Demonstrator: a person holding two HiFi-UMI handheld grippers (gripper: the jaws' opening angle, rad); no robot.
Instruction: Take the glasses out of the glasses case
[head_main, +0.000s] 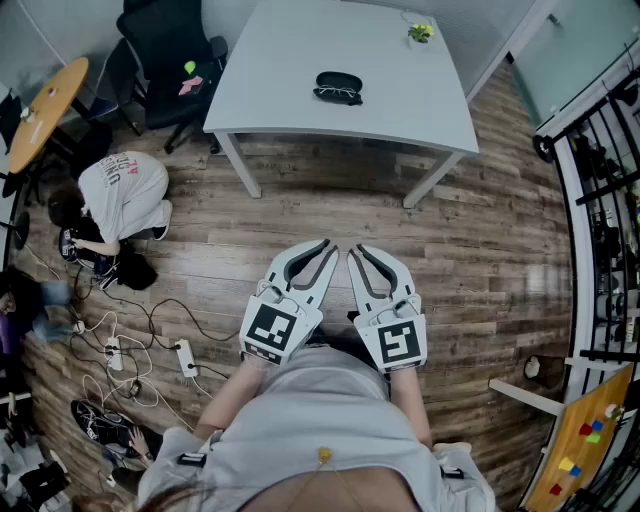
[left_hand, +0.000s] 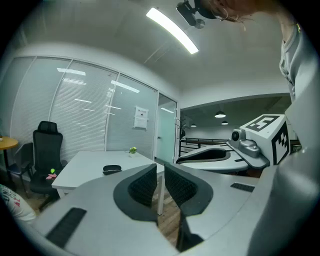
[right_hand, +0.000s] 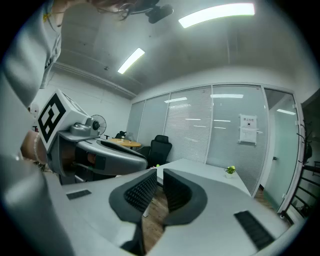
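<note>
A person stood on the wood floor (head_main: 480, 260) at the bottom centre of the head view, holding both tools close to the chest and aimed up the frame toward a white table (head_main: 290, 70); the left gripper (head_main: 322, 248) had its jaws drawn together to a thin slit with nothing between them, as its own view showed; the right gripper (head_main: 357, 254), just beside it, was likewise closed to a slit and empty; the two tools lay side by side at mid-frame, tips near each other but apart. The black case (head_main: 338, 82) rested on the table at the top centre of the head view, well apart from both tools; a thinner dark shape (head_main: 337, 97) touched its lower edge, too small to make out. A small plant (head_main: 421, 32) stood near the table's upper right corner; a black chair (head_main: 165, 45) sat just left of the table at upper left; a round wooden table (head_main: 45, 110) showed at the far left edge. Below it another person (head_main: 120, 195) crouched on the floor at left; cables and power strips (head_main: 185, 357) trailed across the lower left; a dark railing (head_main: 600, 200) ran down the right edge.
</note>
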